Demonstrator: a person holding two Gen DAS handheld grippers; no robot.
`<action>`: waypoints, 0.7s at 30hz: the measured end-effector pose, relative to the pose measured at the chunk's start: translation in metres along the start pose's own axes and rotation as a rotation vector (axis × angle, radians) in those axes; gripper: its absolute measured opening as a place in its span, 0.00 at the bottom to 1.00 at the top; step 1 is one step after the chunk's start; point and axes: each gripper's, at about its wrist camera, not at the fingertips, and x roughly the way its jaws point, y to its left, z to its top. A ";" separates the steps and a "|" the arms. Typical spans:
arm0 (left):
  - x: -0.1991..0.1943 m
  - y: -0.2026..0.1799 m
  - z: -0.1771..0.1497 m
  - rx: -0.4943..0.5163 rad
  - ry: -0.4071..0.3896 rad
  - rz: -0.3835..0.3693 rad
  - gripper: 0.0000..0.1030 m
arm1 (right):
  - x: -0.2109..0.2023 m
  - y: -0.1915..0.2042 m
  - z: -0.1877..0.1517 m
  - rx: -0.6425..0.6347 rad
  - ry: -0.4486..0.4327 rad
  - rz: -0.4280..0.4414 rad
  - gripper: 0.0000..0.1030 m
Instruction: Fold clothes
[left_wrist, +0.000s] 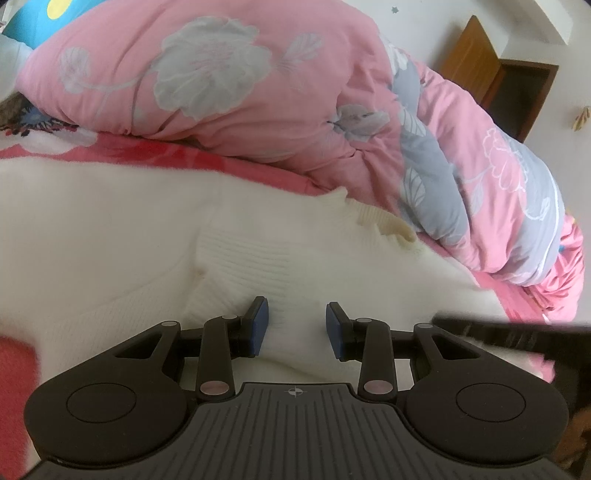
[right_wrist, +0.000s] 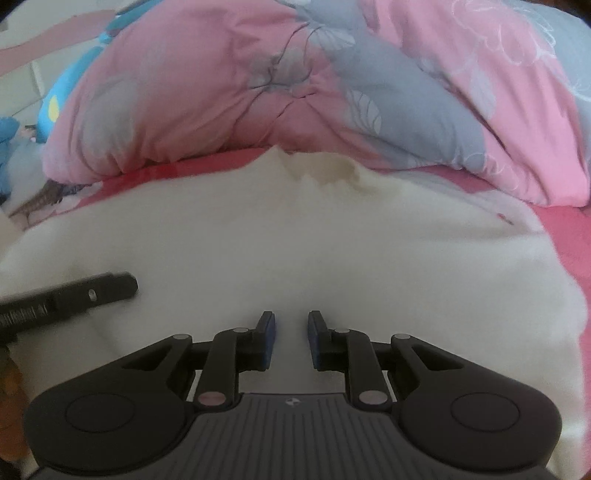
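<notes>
A white knit sweater (left_wrist: 147, 236) lies spread over the pink bed sheet (left_wrist: 207, 162), its ribbed collar (left_wrist: 384, 221) at the far edge. My left gripper (left_wrist: 295, 314) hovers low over a ribbed fold of the sweater. Its blue pads (left_wrist: 260, 325) stand apart, and nothing is pinched between them. My right gripper (right_wrist: 291, 321) is over the sweater (right_wrist: 295, 251) nearer the collar (right_wrist: 332, 170), with a narrower gap between its jaws and only flat fabric beneath. Each view catches the other gripper's dark finger at its side edge (left_wrist: 498, 332) (right_wrist: 74, 295).
A bulky pink and grey floral quilt (left_wrist: 258, 85) is piled along the far side of the bed, close behind the collar. A blue cushion (right_wrist: 62, 96) lies at the far left. A brown wooden door (left_wrist: 480, 62) stands in the white wall beyond.
</notes>
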 end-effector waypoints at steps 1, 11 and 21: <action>0.000 0.000 0.000 -0.001 0.000 -0.001 0.34 | -0.004 -0.003 0.005 0.005 -0.027 -0.010 0.20; 0.000 0.001 -0.001 -0.005 -0.002 -0.002 0.34 | 0.005 -0.093 0.018 0.176 -0.090 -0.114 0.18; 0.000 0.001 0.000 -0.007 -0.001 -0.003 0.34 | 0.007 -0.228 0.019 0.674 -0.134 -0.043 0.05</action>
